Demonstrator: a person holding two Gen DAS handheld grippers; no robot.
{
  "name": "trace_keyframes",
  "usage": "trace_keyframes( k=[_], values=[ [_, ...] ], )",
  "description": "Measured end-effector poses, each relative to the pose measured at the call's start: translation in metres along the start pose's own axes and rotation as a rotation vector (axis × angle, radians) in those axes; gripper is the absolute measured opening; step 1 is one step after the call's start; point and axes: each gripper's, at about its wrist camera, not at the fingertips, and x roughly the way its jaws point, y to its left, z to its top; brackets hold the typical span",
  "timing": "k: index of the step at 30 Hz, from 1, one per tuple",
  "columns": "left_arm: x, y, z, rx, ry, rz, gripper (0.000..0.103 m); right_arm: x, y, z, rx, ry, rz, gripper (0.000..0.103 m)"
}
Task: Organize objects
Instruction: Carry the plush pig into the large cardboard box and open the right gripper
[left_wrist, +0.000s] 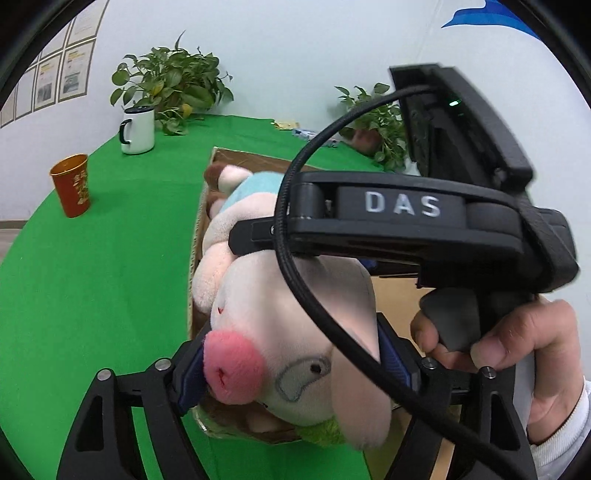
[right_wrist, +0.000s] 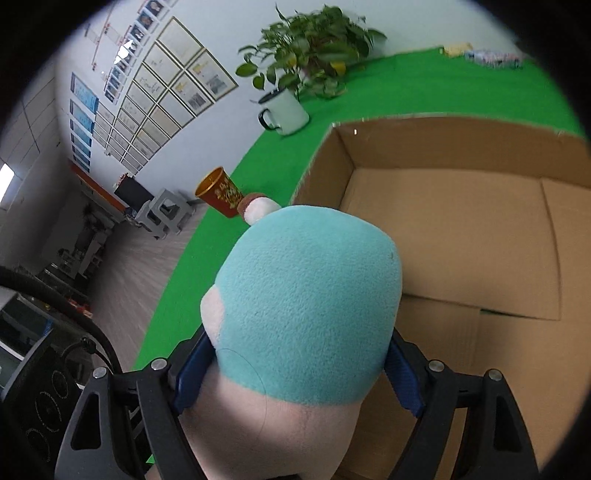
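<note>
Blue-padded fingers of the left gripper are clenched on the head of a plush pig, one pad against its pink snout and the other behind its ear. Over in the right wrist view, the right gripper likewise grasps the same toy, its blue pads pressed into either side of the teal-clad body. Held between both tools, the pig hangs over the near left corner of an open cardboard box, part of it above the box's brown floor and part above the rim. From the left camera the right gripper's black body, marked DAS, lies across the toy, with the person's right hand wrapped round its handle. Under the box spreads a green cloth covering the table. Well apart on it stand a red-gold cup, a white enamel mug and a leafy potted plant.
</note>
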Motion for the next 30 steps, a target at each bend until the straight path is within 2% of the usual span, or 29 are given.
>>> trace_keyframes(
  k=[4, 8, 10, 11, 13, 17, 21, 24, 26, 29, 30],
  values=[
    [-0.015, 0.003, -0.009, -0.001, -0.019, -0.008, 0.078, 0.010, -0.006, 0.000, 0.056, 0.041, 0.012, 0.085],
    [-0.031, 0.009, -0.008, -0.005, -0.070, 0.024, 0.078, 0.010, -0.007, 0.001, 0.048, 0.039, -0.057, 0.086],
    [-0.026, 0.021, 0.000, -0.037, -0.061, 0.020, 0.078, 0.009, -0.006, 0.000, 0.045, 0.033, -0.058, 0.089],
    [-0.023, 0.024, 0.002, -0.045, -0.053, 0.026, 0.076, 0.010, -0.005, 0.000, 0.045, 0.036, -0.060, 0.089],
    [-0.014, 0.033, 0.007, -0.048, -0.030, 0.053, 0.062, 0.008, -0.008, -0.002, 0.053, 0.046, -0.055, 0.091],
    [-0.005, 0.043, 0.005, -0.078, -0.010, 0.051, 0.057, -0.003, -0.017, -0.004, 0.089, 0.046, -0.020, 0.093],
    [-0.008, 0.043, 0.000, -0.102, -0.011, 0.049, 0.051, -0.016, -0.018, 0.001, 0.108, 0.029, 0.052, 0.093],
    [-0.006, 0.049, 0.004, -0.125, 0.001, 0.053, 0.046, -0.014, -0.007, 0.002, 0.075, 0.037, -0.013, 0.093],
    [-0.006, 0.051, 0.004, -0.135, 0.004, 0.058, 0.043, 0.002, -0.005, -0.004, 0.072, 0.095, -0.052, 0.092],
    [-0.017, 0.042, -0.005, -0.134, 0.001, 0.073, 0.036, 0.015, -0.006, -0.009, 0.108, 0.100, -0.036, 0.091],
    [-0.018, 0.043, -0.005, -0.141, 0.005, 0.073, 0.033, 0.014, -0.005, -0.009, 0.109, 0.093, -0.041, 0.085]
  ],
)
